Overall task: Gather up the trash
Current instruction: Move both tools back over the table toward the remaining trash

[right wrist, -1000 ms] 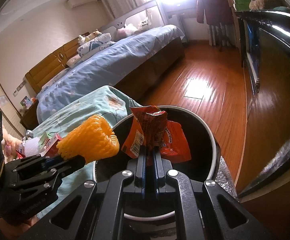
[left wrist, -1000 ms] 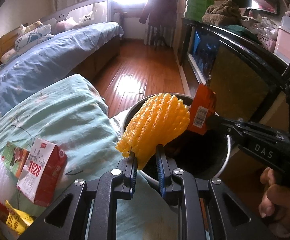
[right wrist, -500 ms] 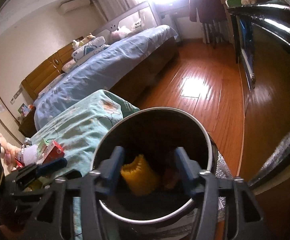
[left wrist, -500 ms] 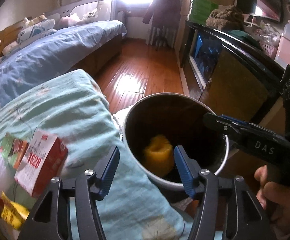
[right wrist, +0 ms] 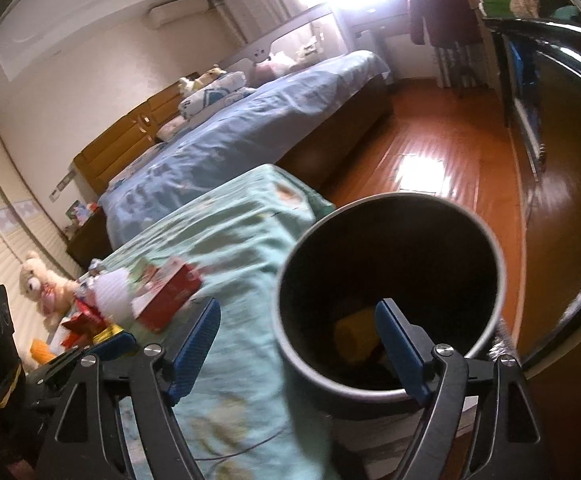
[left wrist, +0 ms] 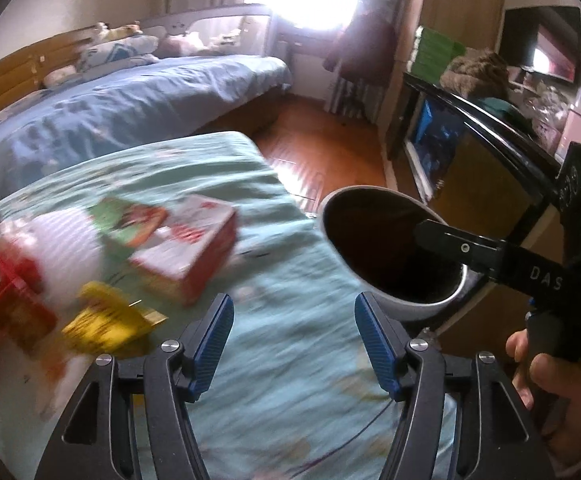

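A round trash bin [left wrist: 418, 304] with a dark inside stands beside the green-covered bed; it also shows in the right wrist view [right wrist: 494, 264]. The yellow foam net [right wrist: 354, 334] lies inside it. My left gripper [left wrist: 294, 340] is open and empty over the green cover. My right gripper [right wrist: 298, 344] is open and empty by the bin's near rim. A red and white carton [left wrist: 192, 254], a green packet [left wrist: 130, 220], a white foam net [left wrist: 68, 248], a yellow wrapper [left wrist: 106, 320] and a red wrapper [left wrist: 6, 312] lie on the cover, left of my left gripper.
A green floral cover [left wrist: 290, 392] spreads under both grippers. A blue bed [left wrist: 122, 104] lies beyond, with wooden floor [right wrist: 442, 148] to its right. A dark cabinet [left wrist: 486, 168] stands right of the bin. A plush toy [right wrist: 44, 284] sits at far left.
Both grippers opened and dropped the yellow foam net and the orange packet into the bin. Both have since swung left, toward the trash on the cover.
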`<act>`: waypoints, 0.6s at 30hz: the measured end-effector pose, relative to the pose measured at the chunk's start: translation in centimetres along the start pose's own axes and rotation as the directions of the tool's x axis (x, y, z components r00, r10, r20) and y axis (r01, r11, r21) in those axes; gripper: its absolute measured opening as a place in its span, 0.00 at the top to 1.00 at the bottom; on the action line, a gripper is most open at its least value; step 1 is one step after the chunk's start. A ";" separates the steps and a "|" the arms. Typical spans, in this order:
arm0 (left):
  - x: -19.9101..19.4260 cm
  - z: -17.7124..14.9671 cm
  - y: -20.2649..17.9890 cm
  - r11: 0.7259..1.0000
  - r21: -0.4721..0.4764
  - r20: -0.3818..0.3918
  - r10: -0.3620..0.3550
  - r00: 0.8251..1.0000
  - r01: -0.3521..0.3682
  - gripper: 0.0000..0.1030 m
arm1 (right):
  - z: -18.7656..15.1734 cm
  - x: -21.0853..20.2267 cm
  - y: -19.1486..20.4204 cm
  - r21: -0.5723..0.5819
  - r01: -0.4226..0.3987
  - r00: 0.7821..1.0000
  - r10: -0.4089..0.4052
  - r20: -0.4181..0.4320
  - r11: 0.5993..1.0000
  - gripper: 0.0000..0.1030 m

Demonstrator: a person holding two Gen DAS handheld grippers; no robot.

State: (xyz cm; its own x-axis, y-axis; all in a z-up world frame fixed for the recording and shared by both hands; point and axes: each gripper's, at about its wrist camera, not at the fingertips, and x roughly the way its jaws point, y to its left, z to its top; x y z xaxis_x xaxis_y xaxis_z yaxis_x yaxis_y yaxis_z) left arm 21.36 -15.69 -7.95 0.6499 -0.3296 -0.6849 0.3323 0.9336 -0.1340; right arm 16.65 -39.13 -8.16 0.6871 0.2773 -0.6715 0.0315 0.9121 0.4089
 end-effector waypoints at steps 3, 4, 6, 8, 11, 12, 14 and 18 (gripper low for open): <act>-1.8 -1.2 1.2 0.999 -0.034 0.018 0.020 1.000 -0.019 0.39 | -0.6 0.3 1.4 -0.011 -0.023 1.000 0.022 -0.013 1.000 0.21; -2.5 -1.7 1.6 0.999 -0.046 0.022 0.027 0.999 -0.026 0.39 | -0.8 0.4 2.0 -0.017 -0.030 0.999 0.029 -0.018 0.999 0.21; -3.6 -2.5 2.0 0.998 -0.061 0.028 0.035 0.999 -0.033 0.39 | -1.0 0.7 2.9 -0.027 -0.041 0.999 0.040 -0.029 0.999 0.21; -4.6 -3.2 2.3 0.996 -0.072 0.037 0.049 0.998 -0.046 0.39 | -1.4 1.0 3.9 -0.042 -0.050 0.998 0.049 -0.040 0.998 0.21; -6.4 -4.6 3.0 0.993 -0.088 0.046 0.082 0.996 -0.078 0.39 | -1.9 1.3 5.0 -0.055 -0.064 0.997 0.062 -0.051 0.996 0.21; -6.8 -4.9 3.3 0.992 -0.097 0.047 0.088 0.995 -0.083 0.39 | -2.1 1.4 5.3 -0.058 -0.071 0.996 0.068 -0.056 0.996 0.21; -7.5 -5.1 3.7 0.989 -0.113 0.045 0.103 0.994 -0.098 0.39 | -2.4 1.7 6.2 -0.066 -0.085 0.994 0.081 -0.067 0.994 0.21; -8.9 -5.8 4.7 0.978 -0.159 0.043 0.145 0.989 -0.136 0.39 | -3.2 2.2 8.1 -0.091 -0.113 0.991 0.106 -0.084 0.989 0.21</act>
State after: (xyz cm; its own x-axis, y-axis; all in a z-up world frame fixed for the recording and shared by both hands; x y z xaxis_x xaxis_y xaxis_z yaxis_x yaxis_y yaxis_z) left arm 13.18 -7.57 -6.60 0.7197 -0.1967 -0.6658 0.1273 0.9801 -0.1520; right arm 16.10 -30.14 -8.28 0.6231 0.3966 -0.6742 -0.1126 0.8984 0.4244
